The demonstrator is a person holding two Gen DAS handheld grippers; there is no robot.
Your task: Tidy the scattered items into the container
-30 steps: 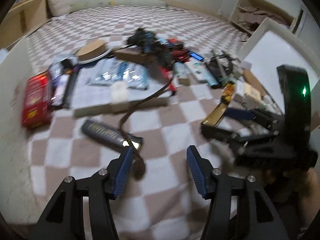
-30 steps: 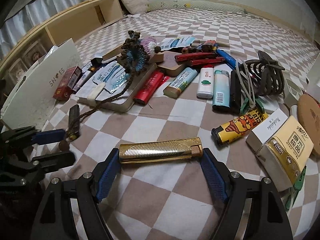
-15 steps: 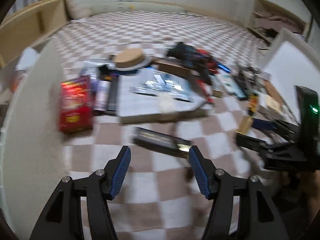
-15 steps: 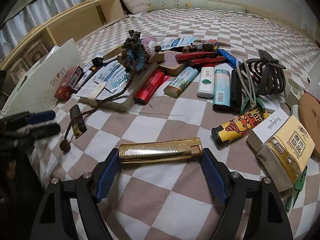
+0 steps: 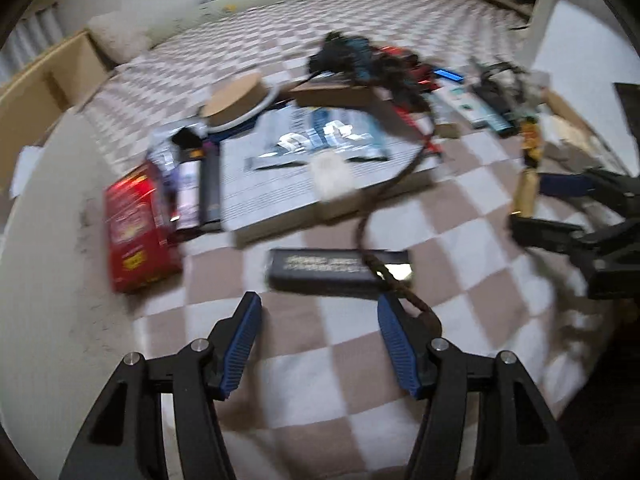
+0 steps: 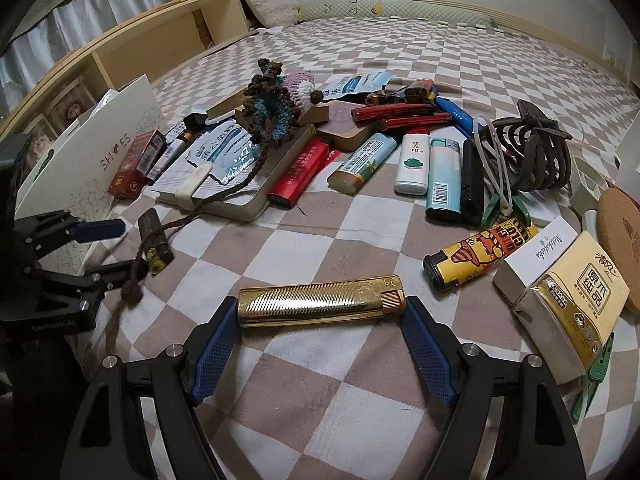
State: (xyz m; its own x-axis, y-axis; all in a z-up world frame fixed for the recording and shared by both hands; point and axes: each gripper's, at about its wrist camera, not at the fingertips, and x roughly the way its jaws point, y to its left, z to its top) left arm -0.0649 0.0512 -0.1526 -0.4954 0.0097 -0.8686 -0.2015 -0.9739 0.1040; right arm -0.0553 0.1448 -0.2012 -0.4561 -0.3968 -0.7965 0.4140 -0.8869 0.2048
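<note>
My right gripper (image 6: 318, 322) stands wide around a long gold lighter (image 6: 320, 300), its blue pads at the lighter's two ends; I cannot tell whether they press on it. My left gripper (image 5: 320, 320) is open and empty just short of a black lighter (image 5: 338, 267) that a brown braided cord (image 5: 400, 280) lies across. The same black lighter (image 6: 156, 242) shows at the left of the right wrist view, beside the left gripper (image 6: 108, 246). The white box wall (image 6: 92, 164) printed "SHOES" stands at the far left.
Several lighters, a red cigarette pack (image 5: 136, 220), a notebook (image 5: 312, 176) with wipes packets, a crochet charm (image 6: 276, 104), a hair claw (image 6: 528, 148), a tissue pack (image 6: 576, 304) and a cork coaster (image 6: 624, 240) lie on the checked blanket. White box walls stand left and right.
My left gripper has swung left then back and closed in on the black lighter. The right gripper and gold lighter have not moved.
</note>
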